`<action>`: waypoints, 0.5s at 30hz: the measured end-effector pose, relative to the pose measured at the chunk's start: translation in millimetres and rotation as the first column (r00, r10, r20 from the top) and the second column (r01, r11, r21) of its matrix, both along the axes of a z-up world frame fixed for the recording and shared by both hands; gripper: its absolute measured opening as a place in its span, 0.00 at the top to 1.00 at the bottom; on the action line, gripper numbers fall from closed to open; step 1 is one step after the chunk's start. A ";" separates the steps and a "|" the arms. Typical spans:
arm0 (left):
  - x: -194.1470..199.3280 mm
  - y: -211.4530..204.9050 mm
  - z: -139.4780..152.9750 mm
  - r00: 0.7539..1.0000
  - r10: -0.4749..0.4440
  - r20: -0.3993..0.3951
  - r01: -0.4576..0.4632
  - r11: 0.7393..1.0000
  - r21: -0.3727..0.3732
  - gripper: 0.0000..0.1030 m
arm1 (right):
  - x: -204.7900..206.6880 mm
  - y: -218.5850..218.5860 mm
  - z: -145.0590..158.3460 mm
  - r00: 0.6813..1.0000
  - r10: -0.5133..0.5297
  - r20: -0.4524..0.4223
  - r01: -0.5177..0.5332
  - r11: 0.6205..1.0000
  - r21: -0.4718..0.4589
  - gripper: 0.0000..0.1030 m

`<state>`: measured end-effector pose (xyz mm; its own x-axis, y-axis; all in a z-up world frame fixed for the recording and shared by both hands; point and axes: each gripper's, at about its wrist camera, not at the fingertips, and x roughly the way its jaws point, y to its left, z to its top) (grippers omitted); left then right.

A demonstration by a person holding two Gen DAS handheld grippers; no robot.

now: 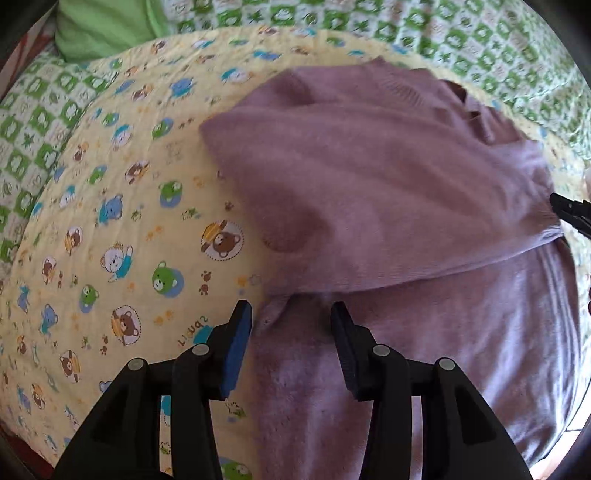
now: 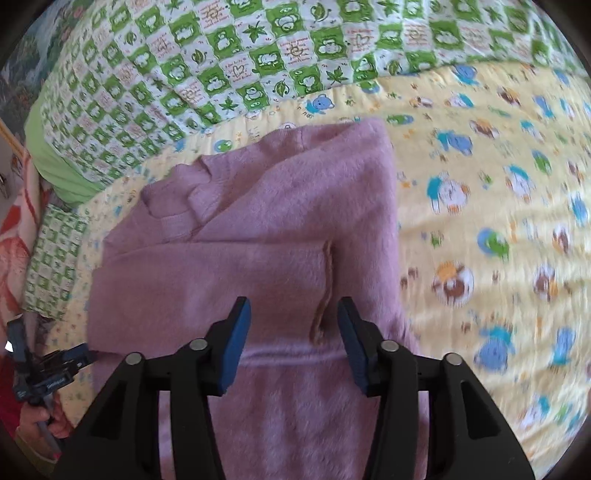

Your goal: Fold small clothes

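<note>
1. The yellow quilted sheet printed with cartoon bears and frogs (image 1: 122,206) covers the left of the left wrist view, with a green-and-white checked quilt (image 1: 33,122) and a plain green pillow (image 1: 99,29) beyond its far edge.
2. The left gripper (image 1: 291,314) hangs low over the near left edge of the fuzzy mauve knitted sweater (image 1: 369,184). Its blue-padded fingers stand wide apart with nothing between them; the left finger is over the sheet just beside the garment's edge, the right finger over the knit.
3. The sweater lies flat on the yellow sheet, an upper layer folded across the lower part, its fold edge running just ahead of the left fingertips.
4. At the right rim of that view, the tip of the other gripper shows just beside the sweater's right edge.
5. In the right wrist view, the right gripper (image 2: 293,306) hovers above the middle of the sweater (image 2: 258,229), fingers spread wide and holding nothing. A small brownish tag (image 2: 325,291) on the knit sits between them, nearer the right finger.
6. Right of the sweater, the yellow sheet (image 2: 498,221) looks motion-blurred.
</note>
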<state>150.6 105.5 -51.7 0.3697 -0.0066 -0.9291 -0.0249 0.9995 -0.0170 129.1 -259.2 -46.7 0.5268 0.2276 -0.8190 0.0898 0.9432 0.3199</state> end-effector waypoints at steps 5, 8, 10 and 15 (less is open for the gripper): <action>17.2 7.0 -18.0 0.994 0.104 0.019 -0.104 0.994 0.014 0.56 | 35.2 12.7 -24.3 0.996 0.062 -0.066 -0.067 0.995 -0.079 0.62; 24.6 18.5 -14.3 0.980 0.197 0.038 -0.196 0.980 -0.036 0.62 | 43.5 26.6 -17.0 0.989 0.130 -0.070 -0.133 0.990 -0.046 0.90; 26.1 28.5 -10.4 0.967 0.249 0.054 -0.246 0.968 -0.051 0.62 | 42.9 30.9 14.2 0.987 0.156 0.026 -0.156 0.988 0.004 0.90; 13.0 51.0 -9.0 0.937 0.343 0.060 -0.335 0.935 -0.119 0.66 | 23.4 9.2 103.4 0.959 0.112 0.259 -0.131 0.990 0.057 0.90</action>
<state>163.6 156.5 -60.8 0.4385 0.0351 -0.8980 -0.3560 0.9243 -0.1377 152.5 -250.0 56.7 0.6800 0.3572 -0.6403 -0.1175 0.9151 0.3858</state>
